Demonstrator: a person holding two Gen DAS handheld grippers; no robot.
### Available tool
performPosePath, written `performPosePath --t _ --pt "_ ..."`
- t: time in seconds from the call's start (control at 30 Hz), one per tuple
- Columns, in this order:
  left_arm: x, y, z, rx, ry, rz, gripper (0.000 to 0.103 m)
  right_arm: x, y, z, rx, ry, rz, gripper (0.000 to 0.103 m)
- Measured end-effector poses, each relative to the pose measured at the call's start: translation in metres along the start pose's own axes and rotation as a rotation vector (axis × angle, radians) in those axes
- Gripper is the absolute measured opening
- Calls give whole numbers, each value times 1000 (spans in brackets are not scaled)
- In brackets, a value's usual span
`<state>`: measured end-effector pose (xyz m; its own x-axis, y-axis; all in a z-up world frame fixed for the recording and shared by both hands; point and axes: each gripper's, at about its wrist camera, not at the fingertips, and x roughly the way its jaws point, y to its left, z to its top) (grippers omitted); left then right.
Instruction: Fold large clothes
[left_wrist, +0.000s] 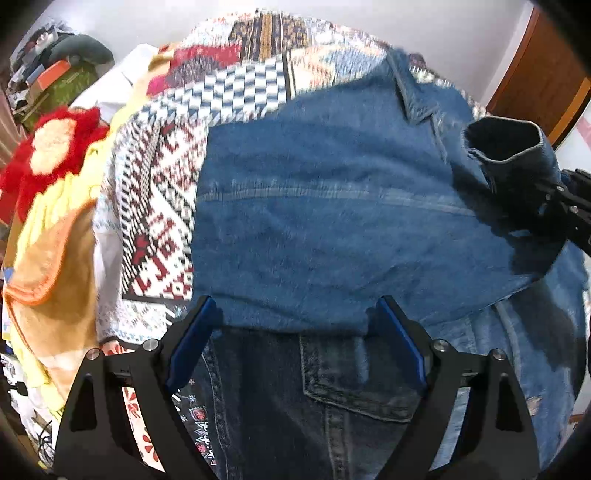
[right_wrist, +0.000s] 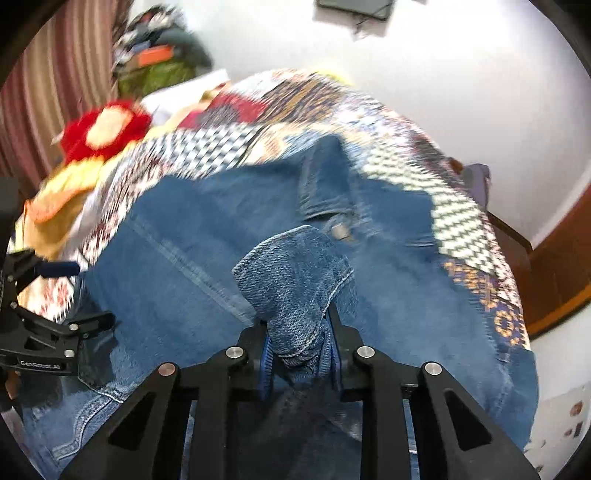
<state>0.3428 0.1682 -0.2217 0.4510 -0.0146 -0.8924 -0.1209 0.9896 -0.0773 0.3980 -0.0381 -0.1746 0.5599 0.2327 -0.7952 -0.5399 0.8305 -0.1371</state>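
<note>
One denim jacket (left_wrist: 332, 221), one patchwork quilt (left_wrist: 240, 92), one red-and-cream fluffy thing (left_wrist: 48, 147), one yellow-orange blanket (left_wrist: 48, 258), two grippers, left (left_wrist: 295, 317) and right (right_wrist: 301, 332).

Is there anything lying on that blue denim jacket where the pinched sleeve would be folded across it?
Nothing visible. The right gripper pinches the sleeve cuff; the blue denim jacket back is bare.

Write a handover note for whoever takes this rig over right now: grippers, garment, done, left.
Left gripper: open, jaws wide over the hem of the denim jacket, gripping nothing.
Right gripper: shut on the jacket's sleeve cuff, lifted off the body.
Jacket lies back-up on the patterned bedspread, over other denim.
Done: sleeve picked up.
Left: lay the sleeve across the back, fold the rest.
</note>
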Motion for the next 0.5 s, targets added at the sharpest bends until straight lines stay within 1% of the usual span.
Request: performPosePath --t 0.07,0.2,0.27,0.3,0.33,0.4,0.47,0.5 --pt "-14 -4 9 4 -38 0 88 -14 -16 3 25 -35 -12 20" --pt "-39 -15 30 21 -114 -3 88 -48 -50 9 93 -109 1 17" --pt "-47 -23 40 33 -153 -14 88 -68 -66 7 133 -158 6 17" --pt "-48 -27 44 37 -163 -17 88 -73 -71 4 146 -167 7 17" --pt "-46 -30 48 40 -163 -22 88 -74 -75 1 152 -167 4 17" --pt "-34 -40 50 37 -135 -39 88 -67 -81 -9 167 -136 3 17" --pt "-15 -48 50 39 -82 -67 88 -47 -88 -24 185 -62 -1 17" --pt "-2 -53 47 44 -49 -65 88 -34 -92 -33 204 -17 1 17"
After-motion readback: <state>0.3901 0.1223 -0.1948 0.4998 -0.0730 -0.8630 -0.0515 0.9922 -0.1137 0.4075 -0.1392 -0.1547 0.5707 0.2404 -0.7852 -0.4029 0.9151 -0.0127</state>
